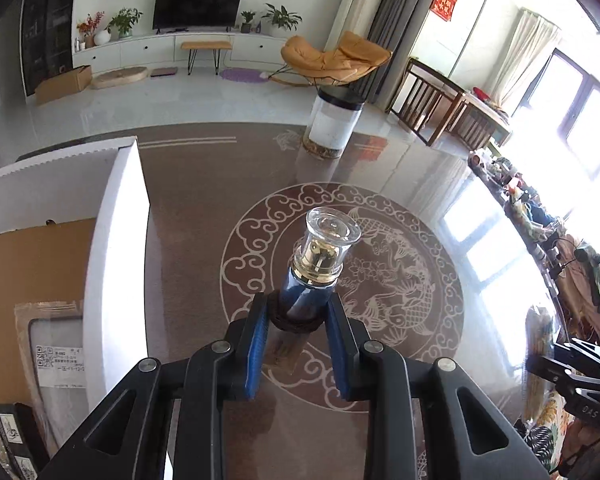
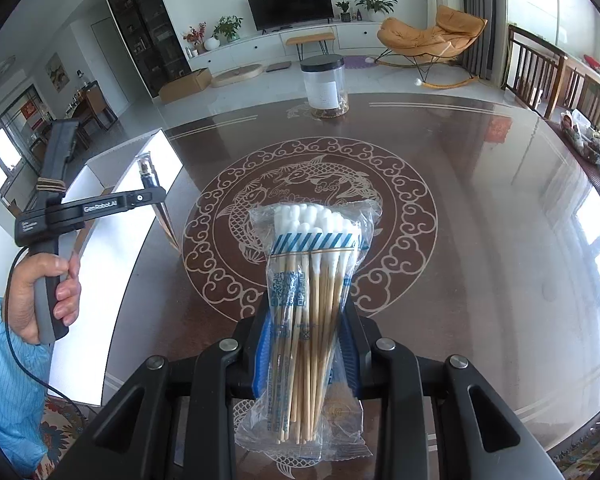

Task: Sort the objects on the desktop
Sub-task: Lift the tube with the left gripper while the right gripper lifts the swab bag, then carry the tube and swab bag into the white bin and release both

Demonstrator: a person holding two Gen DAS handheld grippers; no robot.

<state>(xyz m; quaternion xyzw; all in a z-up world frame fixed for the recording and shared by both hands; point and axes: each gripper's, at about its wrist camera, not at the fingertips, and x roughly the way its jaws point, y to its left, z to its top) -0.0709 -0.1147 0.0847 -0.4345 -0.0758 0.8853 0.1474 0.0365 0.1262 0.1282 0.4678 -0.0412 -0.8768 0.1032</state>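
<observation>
My left gripper is shut on a small blue glass bottle with a clear cap and a gold collar, held above the brown table just right of the white box. The same bottle and left gripper show in the right wrist view, next to the box's wall. My right gripper is shut on a clear bag of wooden cotton swabs, held above the table's fish medallion.
The open white cardboard box stands at the table's left and holds a bagged item with a label. A clear jar with a black lid stands at the far edge. Clutter lines the right edge.
</observation>
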